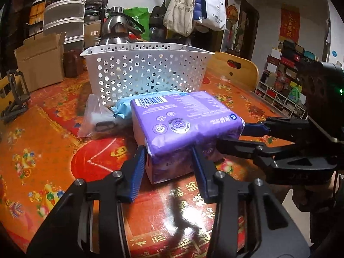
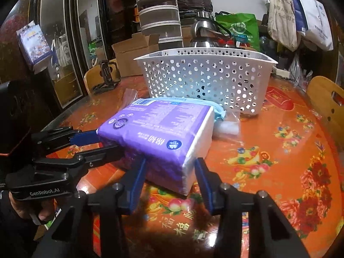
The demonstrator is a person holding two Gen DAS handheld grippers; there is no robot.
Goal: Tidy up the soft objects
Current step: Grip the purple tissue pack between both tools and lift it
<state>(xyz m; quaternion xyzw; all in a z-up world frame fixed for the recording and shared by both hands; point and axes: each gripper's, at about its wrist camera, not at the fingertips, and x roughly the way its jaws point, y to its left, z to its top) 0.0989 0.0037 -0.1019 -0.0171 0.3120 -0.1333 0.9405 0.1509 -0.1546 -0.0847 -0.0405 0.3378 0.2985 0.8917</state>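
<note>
A purple tissue pack (image 1: 182,120) lies on the red patterned table (image 1: 43,150); it also shows in the right wrist view (image 2: 159,129). My left gripper (image 1: 167,157) is shut on its near corner, blue pads on both sides. My right gripper (image 2: 169,167) is shut on another corner of the same pack, and shows from the side in the left wrist view (image 1: 247,135). A light blue soft pack (image 1: 124,105) and a clear plastic bag (image 1: 96,116) lie behind it. A white perforated basket (image 1: 146,68) stands beyond them, also seen in the right wrist view (image 2: 206,77).
A steel kettle (image 1: 118,30) and cardboard box (image 1: 40,64) stand behind the basket. A black stand (image 1: 15,94) sits at the table's left. Wooden chairs (image 1: 236,68) are at the table's edge. Bags (image 1: 193,6) hang on the wall.
</note>
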